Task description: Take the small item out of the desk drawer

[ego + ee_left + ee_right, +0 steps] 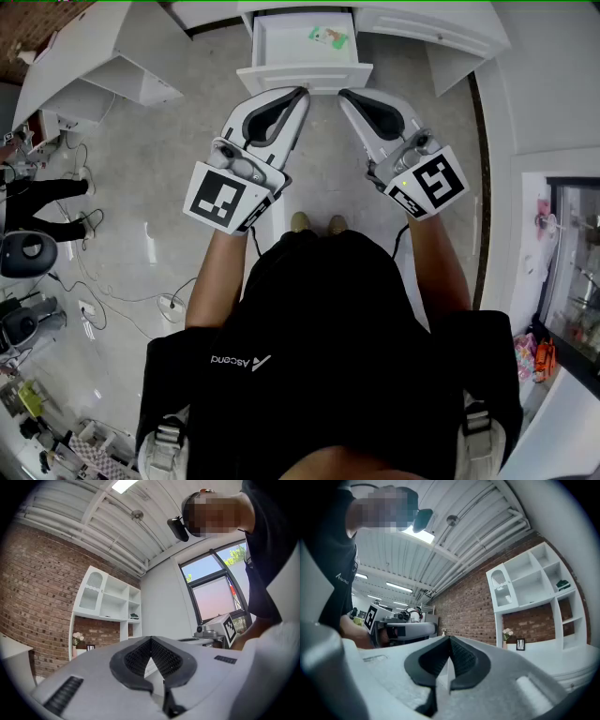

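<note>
Drawer [305,77] is open with the small item [329,37] inside, left claw [302,92] and right claw [343,94] both closed and empty by its front (next: open one, reach in, pinch it).

Drawer [305,73]: rear runs under the table [422,23], which the head view's top edge cuts off. Item [329,37] inside: green and white with a pink patch, too small to name. Shoes [300,221]: toes only, the rest under the wearer's torso. Grip on left tool [302,91] and right tool [342,94] hidden behind their marker cubes. Bystander [42,192]: cut off by left edge. Dark green thing [562,584] on shelf, right gripper view: too small to tell.
</note>
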Action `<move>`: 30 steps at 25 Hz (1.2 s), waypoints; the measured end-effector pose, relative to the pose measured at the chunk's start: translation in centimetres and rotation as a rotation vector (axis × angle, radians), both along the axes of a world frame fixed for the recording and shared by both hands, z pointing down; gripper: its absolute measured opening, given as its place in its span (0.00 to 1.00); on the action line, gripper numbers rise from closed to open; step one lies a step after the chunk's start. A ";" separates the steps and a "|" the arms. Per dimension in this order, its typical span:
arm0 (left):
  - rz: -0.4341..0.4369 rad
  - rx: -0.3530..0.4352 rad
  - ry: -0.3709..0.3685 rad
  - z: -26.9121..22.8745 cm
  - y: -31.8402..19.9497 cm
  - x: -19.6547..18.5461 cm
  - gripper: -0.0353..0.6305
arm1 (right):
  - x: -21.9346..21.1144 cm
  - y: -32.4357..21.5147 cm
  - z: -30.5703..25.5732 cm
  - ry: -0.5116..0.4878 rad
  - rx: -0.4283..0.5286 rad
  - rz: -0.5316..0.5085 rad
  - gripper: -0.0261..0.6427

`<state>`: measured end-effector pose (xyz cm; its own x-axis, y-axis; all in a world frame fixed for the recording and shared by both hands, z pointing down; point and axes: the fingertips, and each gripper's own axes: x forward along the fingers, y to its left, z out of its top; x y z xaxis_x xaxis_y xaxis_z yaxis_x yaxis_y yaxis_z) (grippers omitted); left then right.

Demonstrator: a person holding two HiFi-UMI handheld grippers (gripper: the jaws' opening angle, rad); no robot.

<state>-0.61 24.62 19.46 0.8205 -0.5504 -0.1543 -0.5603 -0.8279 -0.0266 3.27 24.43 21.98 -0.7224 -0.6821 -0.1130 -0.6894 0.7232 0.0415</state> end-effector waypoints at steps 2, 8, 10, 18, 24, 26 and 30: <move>0.000 0.001 0.002 -0.1 -0.1 -0.2 0.05 | -0.2 -0.1 -0.1 -0.001 -0.001 -0.001 0.04; 0.003 0.002 0.011 0.0 -0.9 -1.4 0.05 | -0.8 -0.9 -0.1 -0.018 -0.009 0.007 0.04; 0.003 0.003 0.017 0.0 -1.3 -2.1 0.05 | -1.2 -1.2 -0.1 -0.013 -0.009 0.015 0.04; 0.020 0.005 0.040 0.1 -3.3 -5.6 0.05 | -3.9 -2.9 0.3 0.010 -0.013 0.055 0.04; 0.043 0.003 0.051 0.6 -5.0 -7.0 0.05 | -5.0 -4.3 1.2 0.040 -0.025 0.082 0.04; 0.045 0.000 0.054 0.7 -5.5 -7.2 0.05 | -5.0 -4.9 1.4 0.046 -0.030 0.086 0.04; 0.046 -0.001 0.050 0.9 -7.4 -7.4 0.05 | -5.0 -7.0 1.7 0.059 -0.029 0.087 0.04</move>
